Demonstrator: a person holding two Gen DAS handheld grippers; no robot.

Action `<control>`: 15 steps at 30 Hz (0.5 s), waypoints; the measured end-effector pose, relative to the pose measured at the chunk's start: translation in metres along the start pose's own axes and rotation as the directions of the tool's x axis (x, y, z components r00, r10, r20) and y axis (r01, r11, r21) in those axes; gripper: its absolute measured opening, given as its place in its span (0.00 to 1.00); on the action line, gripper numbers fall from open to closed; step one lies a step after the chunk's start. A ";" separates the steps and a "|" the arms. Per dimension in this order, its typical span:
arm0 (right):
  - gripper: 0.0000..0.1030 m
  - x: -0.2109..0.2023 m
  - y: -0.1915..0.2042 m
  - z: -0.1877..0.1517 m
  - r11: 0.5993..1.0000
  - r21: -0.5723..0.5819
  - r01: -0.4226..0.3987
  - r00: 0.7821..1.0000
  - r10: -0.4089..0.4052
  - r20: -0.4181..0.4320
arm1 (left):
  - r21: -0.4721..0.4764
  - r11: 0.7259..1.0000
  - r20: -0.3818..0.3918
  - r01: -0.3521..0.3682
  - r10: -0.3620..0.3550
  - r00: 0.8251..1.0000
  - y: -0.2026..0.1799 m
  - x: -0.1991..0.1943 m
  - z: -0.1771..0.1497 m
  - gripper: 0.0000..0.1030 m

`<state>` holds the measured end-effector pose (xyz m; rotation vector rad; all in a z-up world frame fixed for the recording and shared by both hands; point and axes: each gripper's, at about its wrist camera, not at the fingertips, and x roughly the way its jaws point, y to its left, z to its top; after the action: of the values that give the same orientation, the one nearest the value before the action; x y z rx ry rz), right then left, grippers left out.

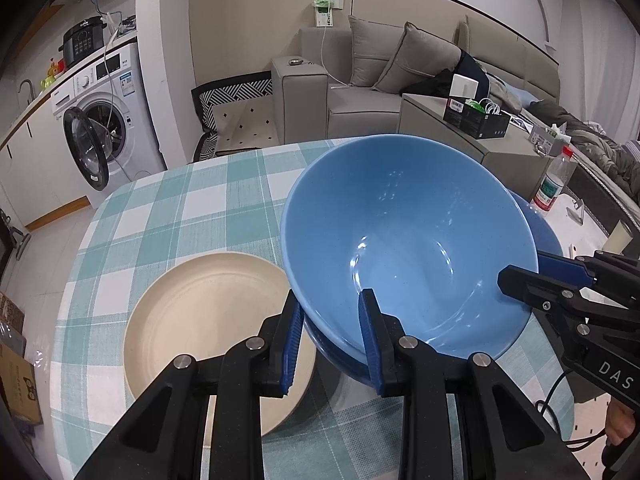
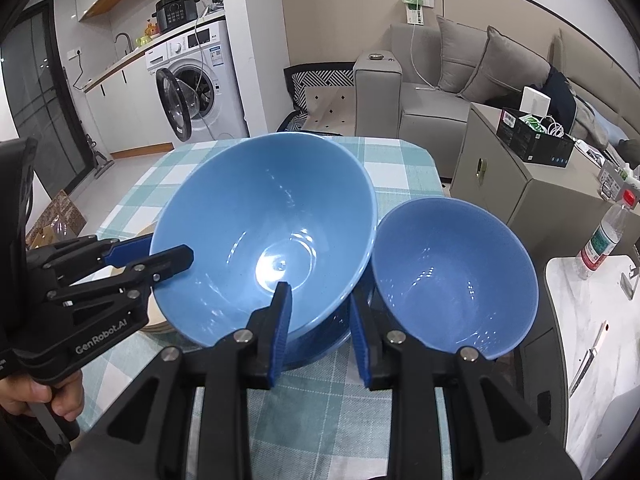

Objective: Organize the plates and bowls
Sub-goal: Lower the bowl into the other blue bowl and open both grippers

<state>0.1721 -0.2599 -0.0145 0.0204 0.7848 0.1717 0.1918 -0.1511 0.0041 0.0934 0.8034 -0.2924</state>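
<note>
A large light-blue bowl (image 1: 408, 232) (image 2: 264, 224) hangs tilted between both grippers above the checked tablecloth (image 1: 180, 208). My left gripper (image 1: 330, 300) is shut on its near-left rim, one finger inside and one outside; the right wrist view shows that left gripper (image 2: 168, 250) at the bowl's left edge. My right gripper (image 2: 320, 292) is shut on the near-right rim, and this right gripper (image 1: 520, 268) also shows in the left wrist view. A darker blue dish (image 1: 332, 356) (image 2: 312, 348) lies right under the bowl. A smaller blue bowl (image 2: 452, 276) stands to its right, a cream plate (image 1: 208, 320) to its left.
A water bottle (image 2: 604, 236) stands on a white side table (image 2: 592, 340) right of the dining table. Beyond it are a grey cabinet (image 2: 504, 188) with a black box, a sofa (image 1: 360, 92) and a washing machine (image 1: 108, 120) with its door open. A hand (image 2: 32, 396) holds the left gripper.
</note>
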 end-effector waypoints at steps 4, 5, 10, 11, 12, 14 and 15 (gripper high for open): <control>0.28 0.006 0.000 -0.003 1.000 -0.001 0.002 1.000 -0.002 -0.016 | 0.004 1.000 -0.014 0.001 -0.001 1.000 0.000 0.007 -0.003 0.27; 0.28 0.008 0.000 -0.004 1.000 -0.003 0.006 1.000 -0.006 -0.022 | 0.005 1.000 -0.019 -0.001 0.001 1.000 0.000 0.010 -0.004 0.27; 0.28 0.017 0.003 -0.009 1.000 -0.005 0.015 0.999 -0.015 -0.049 | 0.011 1.000 -0.036 -0.009 0.010 0.999 0.001 0.019 -0.009 0.27; 0.28 0.018 0.003 -0.010 1.000 -0.007 0.016 0.998 -0.016 -0.053 | 0.012 1.000 -0.041 -0.012 0.013 0.999 0.000 0.021 -0.010 0.27; 0.29 0.019 0.005 -0.011 1.000 -0.009 0.015 0.998 -0.015 -0.056 | 0.014 1.000 -0.044 -0.014 0.015 0.999 0.000 0.023 -0.010 0.27; 0.29 0.021 0.005 -0.012 1.000 -0.012 0.016 0.998 -0.017 -0.063 | 0.015 1.000 -0.048 -0.013 0.014 0.999 0.000 0.025 -0.011 0.27; 0.29 0.021 0.005 -0.013 1.000 -0.014 0.019 0.998 -0.020 -0.065 | 0.018 1.000 -0.044 -0.017 0.018 0.999 0.000 0.026 -0.011 0.27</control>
<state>0.1773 -0.2525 -0.0379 -0.0053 0.8486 0.1593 0.2010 -0.1544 -0.0225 0.1236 0.8440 -0.2816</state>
